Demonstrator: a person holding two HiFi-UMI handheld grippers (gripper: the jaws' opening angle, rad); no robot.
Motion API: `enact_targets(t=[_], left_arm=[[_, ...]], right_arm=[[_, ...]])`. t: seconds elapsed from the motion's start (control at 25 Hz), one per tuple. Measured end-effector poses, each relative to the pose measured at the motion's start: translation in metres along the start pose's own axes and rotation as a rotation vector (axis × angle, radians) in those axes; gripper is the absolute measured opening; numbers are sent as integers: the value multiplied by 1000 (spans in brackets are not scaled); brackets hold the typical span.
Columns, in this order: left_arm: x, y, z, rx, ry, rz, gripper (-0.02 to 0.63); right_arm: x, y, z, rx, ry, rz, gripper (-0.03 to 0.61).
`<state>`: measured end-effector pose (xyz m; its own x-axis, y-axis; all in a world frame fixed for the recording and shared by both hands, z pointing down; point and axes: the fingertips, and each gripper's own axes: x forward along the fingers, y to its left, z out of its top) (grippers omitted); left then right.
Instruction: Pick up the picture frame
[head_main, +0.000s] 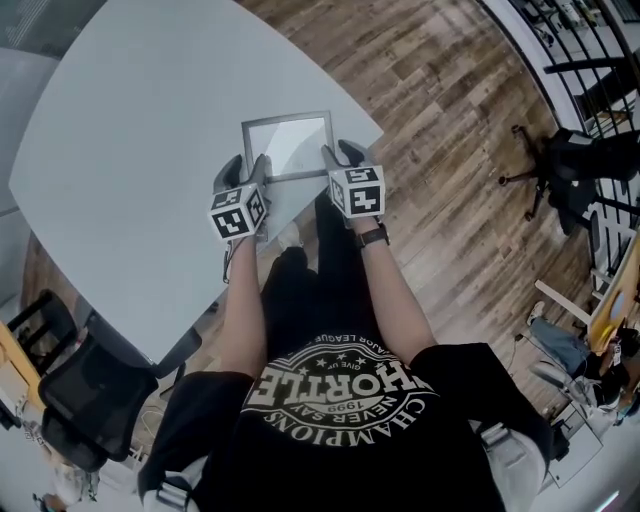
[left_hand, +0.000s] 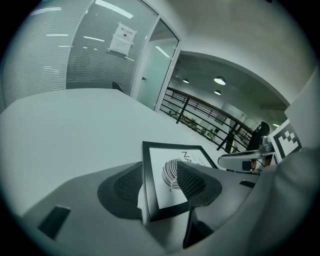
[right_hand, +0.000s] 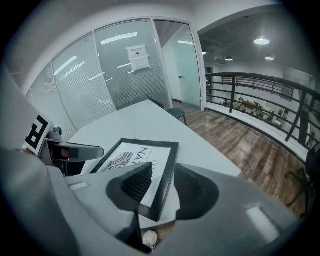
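- Black chair (head_main: 80, 390) stands off the table's near left edge, on the floor.
- Table (head_main: 130, 150): pale grey top with rounded corners. It carries only 1 thing, the picture frame.
- Left gripper (head_main: 247, 168): held in the person's left hand and pointing away and downward at the frame's near left corner. Its marker cube (head_main: 238, 212) sits just behind the jaws.
- In the left gripper view the 2 jaws stand apart, astride the frame's left rail. 1 pad is outside the rail and 1 is over the print. No squeeze is visible, and the frame lies flat on the table top.
- Picture frame (head_main: 288, 145): lying flat, face up, at the table's near right corner, with its near rail close along the table's near edge. The rails are thin and black. The white print shows a dark leaf figure and large letters, only partly readable.
- Right gripper (head_main: 340, 155): in the person's right hand at the frame's near right corner, marker cube (head_main: 356, 190) behind it, a dark watch (head_main: 373, 236) on that wrist.
- In the right gripper view the 2 jaws are likewise apart, with the frame's right rail running between the pads. 1 pad is over the print and 1 is outside the rail. I see no clamping.
- The 2 grippers sit level with each other, 1 at each near corner, and do not touch each other.
- Wooden floor (head_main: 450, 120) lies beyond the table's right edge.
- Black office chair (head_main: 570, 165) stands well apart from the table, far right, near a dark railing.
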<state>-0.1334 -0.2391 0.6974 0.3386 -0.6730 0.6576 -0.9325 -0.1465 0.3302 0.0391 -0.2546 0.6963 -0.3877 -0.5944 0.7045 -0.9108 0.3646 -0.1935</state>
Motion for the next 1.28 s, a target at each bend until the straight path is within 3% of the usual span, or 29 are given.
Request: enact_targets(t=[0.28,0.76,0.88,1.04,1.28], left_arm=[[15,7,-3,-35,15,16,200],[23,16,-9,-65,40,52,197],[24,19,-9,-56,48,70,127],[22,25,-9,-61,55,81,85],[22,24,-10,-68,64,85,80]], right_arm=[[10,-9,-6,53,3,-29,137],[19,-3,-15,74,19,-1,124],[20,-2,-15,76,20,4,106],[20,-1,-14,87,27,-1,100],[19,-5,-14,114,41,-5,78]])
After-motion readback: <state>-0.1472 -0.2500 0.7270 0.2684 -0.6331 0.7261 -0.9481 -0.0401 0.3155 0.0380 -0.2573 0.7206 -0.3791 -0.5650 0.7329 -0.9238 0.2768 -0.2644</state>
